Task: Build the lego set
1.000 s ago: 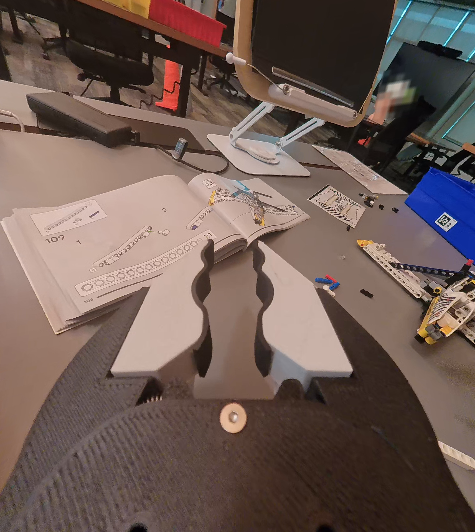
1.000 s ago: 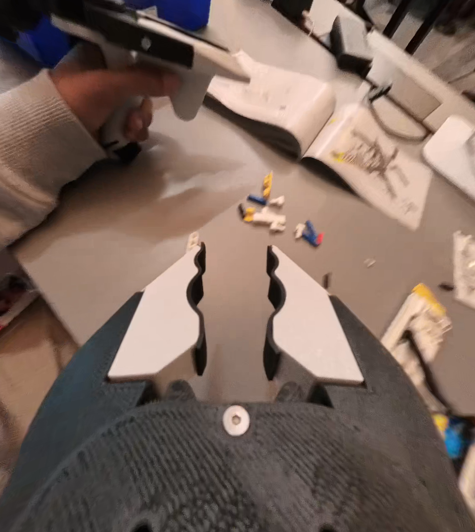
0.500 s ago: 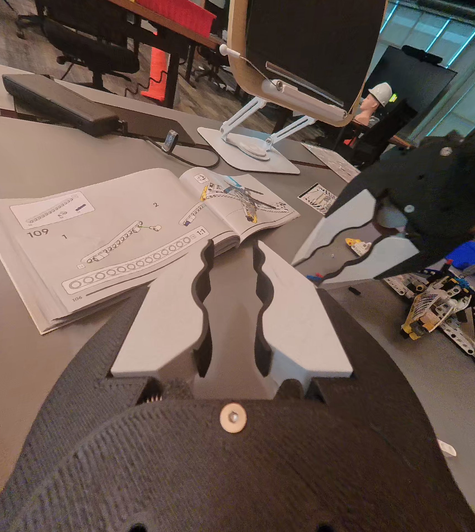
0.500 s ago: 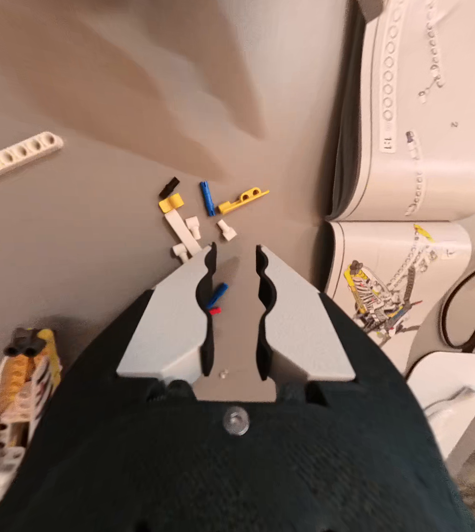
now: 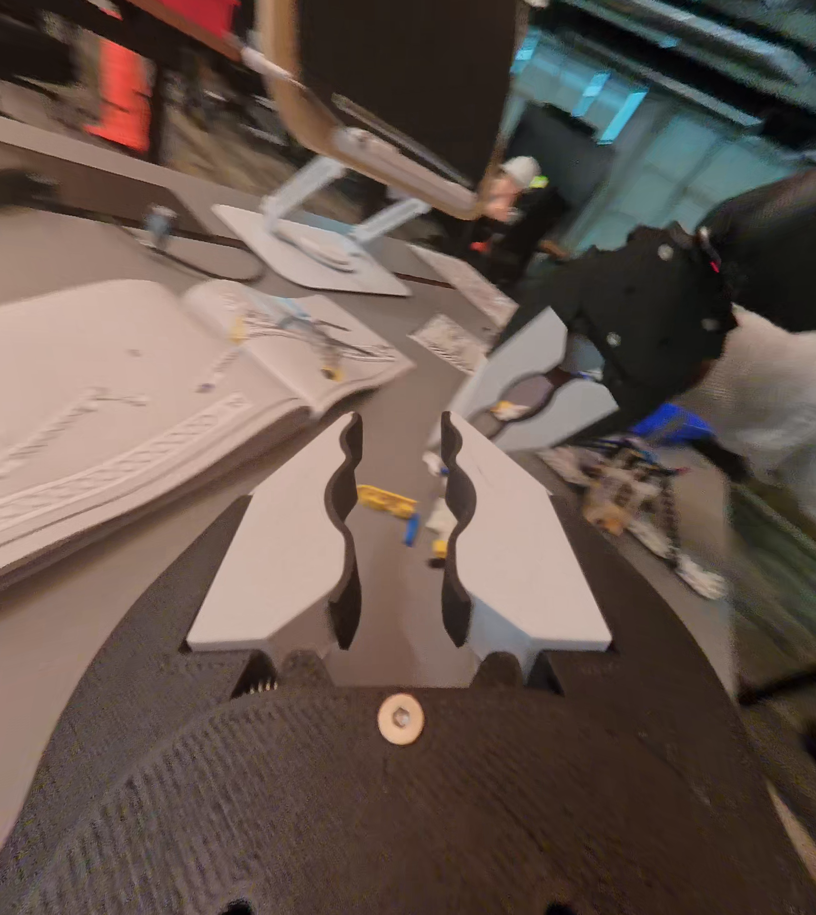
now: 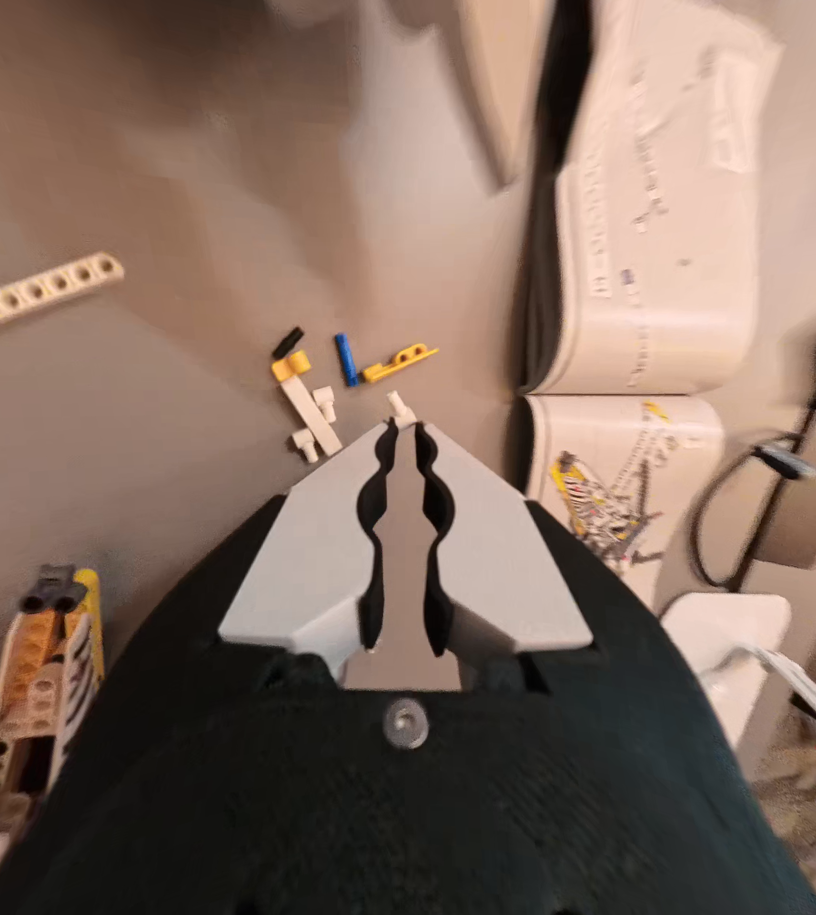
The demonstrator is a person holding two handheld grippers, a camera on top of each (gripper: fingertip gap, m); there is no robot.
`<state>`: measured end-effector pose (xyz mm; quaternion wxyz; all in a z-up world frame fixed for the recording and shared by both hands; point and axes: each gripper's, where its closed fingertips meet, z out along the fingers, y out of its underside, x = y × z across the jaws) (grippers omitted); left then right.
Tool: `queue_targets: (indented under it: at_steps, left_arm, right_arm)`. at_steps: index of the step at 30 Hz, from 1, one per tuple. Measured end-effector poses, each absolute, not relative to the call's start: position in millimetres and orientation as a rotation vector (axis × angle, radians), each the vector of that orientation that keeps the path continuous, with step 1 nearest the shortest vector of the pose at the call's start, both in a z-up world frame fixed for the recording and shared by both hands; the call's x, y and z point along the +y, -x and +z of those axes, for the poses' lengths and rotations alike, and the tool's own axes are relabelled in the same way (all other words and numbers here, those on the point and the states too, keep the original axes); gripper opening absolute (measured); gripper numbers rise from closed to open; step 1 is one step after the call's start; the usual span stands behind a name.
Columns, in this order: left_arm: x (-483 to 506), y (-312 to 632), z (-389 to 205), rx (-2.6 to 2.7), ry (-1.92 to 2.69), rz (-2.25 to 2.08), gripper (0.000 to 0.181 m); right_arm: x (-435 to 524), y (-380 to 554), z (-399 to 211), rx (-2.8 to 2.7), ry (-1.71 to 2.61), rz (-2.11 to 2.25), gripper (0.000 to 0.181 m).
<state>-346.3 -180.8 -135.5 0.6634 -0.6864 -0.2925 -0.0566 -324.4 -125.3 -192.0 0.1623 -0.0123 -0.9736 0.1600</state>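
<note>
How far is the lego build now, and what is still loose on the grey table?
Done: a partly built yellow, white and black lego model lies assembled. In hand: the right tool has its tips almost together at a small white pin; a grip is not certain. The left tool is open and empty. Left: the long white holed beam, blue pin and flat yellow piece lie loose.

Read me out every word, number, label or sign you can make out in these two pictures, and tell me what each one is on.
Nothing can be read; both pictures are smeared by motion.
Open instruction booklet: printed numbers and diagrams, too blurred to read.
Sticker sheet: print too small and blurred.
Lego model: a striped panel, no legible writing.
</note>
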Motion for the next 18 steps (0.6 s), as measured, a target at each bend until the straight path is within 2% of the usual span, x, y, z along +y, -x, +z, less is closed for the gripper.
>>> queue_targets:
  at_steps: [1, 7, 9, 18]
  left_arm:
    - [-174.0, 332.8, -132.6, -0.606, 1.543, -0.237, 0.029]
    - [-166.7, 301.4, -104.8, -0.533, 1.317, -0.707, 0.040]
    - [-169.3, 294.4, -95.1, -0.495, 1.254, -0.799, 0.039]
    - [-161.1, 273.0, -93.3, -0.420, 1.289, -0.875, 0.033]
  right_arm:
    - [-129.7, 324.4, -179.0, -2.713, 0.045, 0.500, 0.006]
    - [-149.3, 305.7, -112.1, -2.330, -0.004, 0.519, 0.005]
    - [-155.3, 295.6, -98.0, -2.250, -0.022, 0.499, 0.000]
    - [-155.7, 278.4, -97.8, -2.209, 0.063, 0.468, 0.000]
